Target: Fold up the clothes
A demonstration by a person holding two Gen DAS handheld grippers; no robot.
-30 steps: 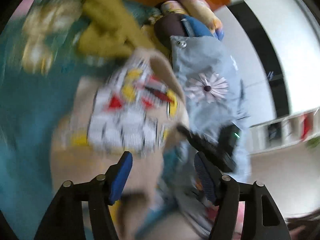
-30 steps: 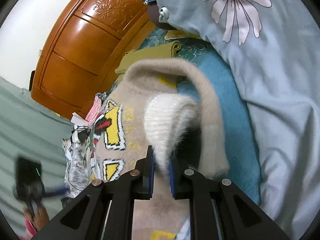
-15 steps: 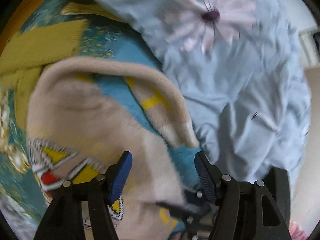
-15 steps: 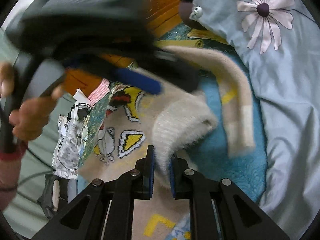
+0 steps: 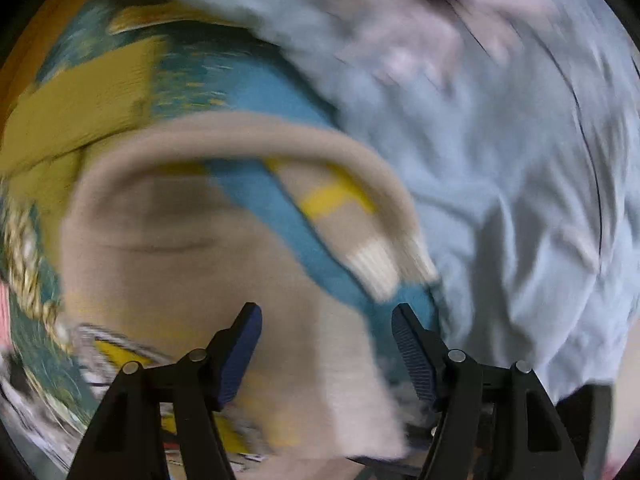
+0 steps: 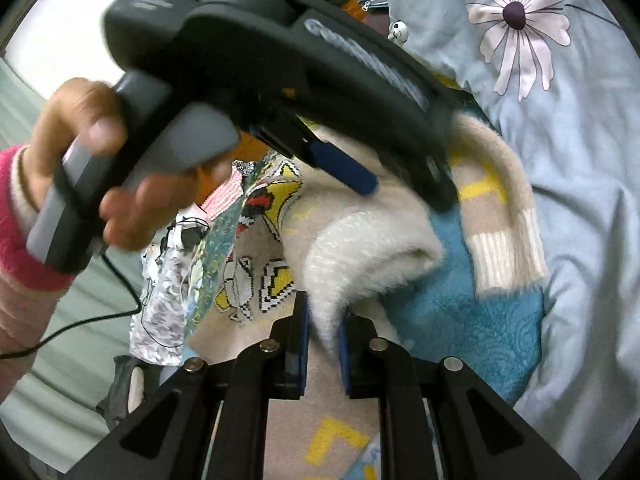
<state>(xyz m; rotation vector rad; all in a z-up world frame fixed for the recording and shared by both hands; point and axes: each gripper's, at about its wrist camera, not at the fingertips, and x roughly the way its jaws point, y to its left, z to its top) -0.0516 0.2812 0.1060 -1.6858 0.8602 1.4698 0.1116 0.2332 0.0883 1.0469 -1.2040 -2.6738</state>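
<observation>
The beige fuzzy sweater lies on the teal bedspread, its front showing a yellow, white and red pixel-style pattern. One sleeve, with yellow stripes and a cream ribbed cuff, curves across the teal. A cream fold of it is raised, pinched upright.

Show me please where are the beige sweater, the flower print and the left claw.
beige sweater (image 6: 372, 248), right wrist view, on the fluffy folded edge above the shut claw.
flower print (image 6: 516, 12), right wrist view, on its dark centre.
left claw (image 5: 326, 344), left wrist view, midway between its open fingertips.
</observation>
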